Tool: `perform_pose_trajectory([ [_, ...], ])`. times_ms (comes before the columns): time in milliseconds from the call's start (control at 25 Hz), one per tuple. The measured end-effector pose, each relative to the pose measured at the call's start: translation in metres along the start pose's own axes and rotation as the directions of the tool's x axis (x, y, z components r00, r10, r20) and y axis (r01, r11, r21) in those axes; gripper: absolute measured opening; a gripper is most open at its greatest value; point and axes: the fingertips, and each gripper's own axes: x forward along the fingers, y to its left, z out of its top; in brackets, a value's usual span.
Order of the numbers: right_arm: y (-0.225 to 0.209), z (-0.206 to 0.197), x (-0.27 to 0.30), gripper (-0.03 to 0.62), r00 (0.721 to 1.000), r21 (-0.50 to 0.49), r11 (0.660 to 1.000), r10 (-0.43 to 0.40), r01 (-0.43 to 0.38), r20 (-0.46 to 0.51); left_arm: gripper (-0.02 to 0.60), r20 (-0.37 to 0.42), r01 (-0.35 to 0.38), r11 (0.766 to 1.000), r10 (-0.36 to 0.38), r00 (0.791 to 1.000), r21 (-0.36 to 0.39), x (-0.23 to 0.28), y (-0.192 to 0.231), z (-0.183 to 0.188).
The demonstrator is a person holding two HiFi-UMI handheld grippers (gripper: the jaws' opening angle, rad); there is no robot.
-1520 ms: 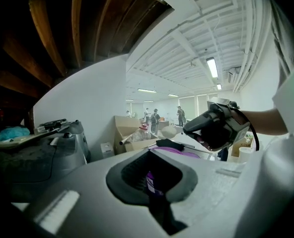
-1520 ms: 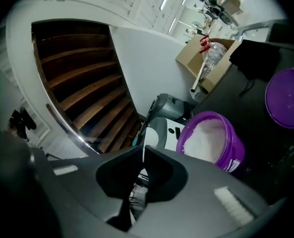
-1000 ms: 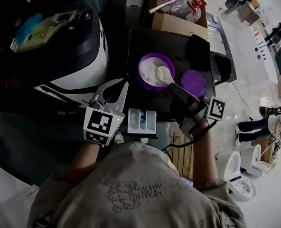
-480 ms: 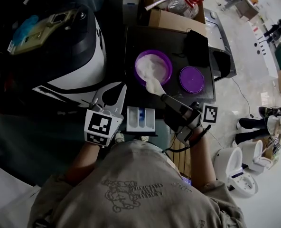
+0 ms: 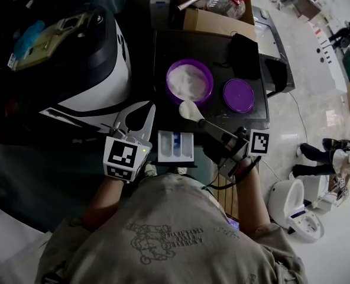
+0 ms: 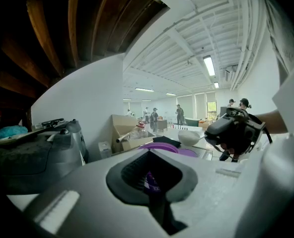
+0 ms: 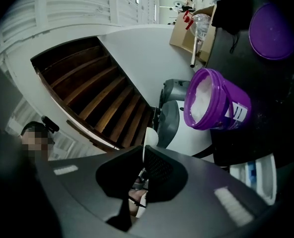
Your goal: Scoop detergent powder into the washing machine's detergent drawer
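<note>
Clamping the heaped scoop (image 5: 188,109), the right gripper (image 5: 202,123) hangs at six o'clock of the tub (image 5: 189,65), while the left gripper (image 5: 150,108) sits closed and empty at nine o'clock of the drawer (image 5: 175,147).

purple tub (image 7: 216,115), white scoop (image 5: 188,109), purple lid (image 5: 239,94)

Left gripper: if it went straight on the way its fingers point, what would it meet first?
Probably the purple detergent tub, which sits dead ahead of the left gripper in its own view. Depth is unclear; the black table edge could come first.
</note>
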Motion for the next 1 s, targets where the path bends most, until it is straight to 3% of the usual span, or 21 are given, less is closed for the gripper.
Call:
perform_pose_trajectory([
  [280, -0.016, -0.01, -0.011, 0.035, 0.998, -0.008, 0.998, -0.056, 0.056, -0.009, 0.0, -0.016, 0.011, 1.0, -0.011, 1.0, 0.001, 0.001, -0.005, -0.01],
  [720, -0.052, -0.038, -0.03, 0.035, 0.989, -0.047, 0.989, -0.141, 0.139, -0.047, 0.0, -0.107, 0.065, 0.998, -0.065, 0.992, -0.006, 0.003, -0.025, -0.043],
  [880, -0.071, -0.046, -0.04, 0.035, 0.978, -0.052, 0.979, -0.2, 0.197, -0.058, 0.0, -0.136, 0.086, 0.996, -0.086, 0.987, -0.011, 0.005, -0.034, -0.056],
  [1000, -0.09, -0.057, -0.047, 0.035, 0.954, -0.079, 0.956, -0.288, 0.282, -0.084, 0.0, -0.156, 0.102, 0.995, -0.102, 0.982, -0.012, 0.006, -0.04, -0.065],
])
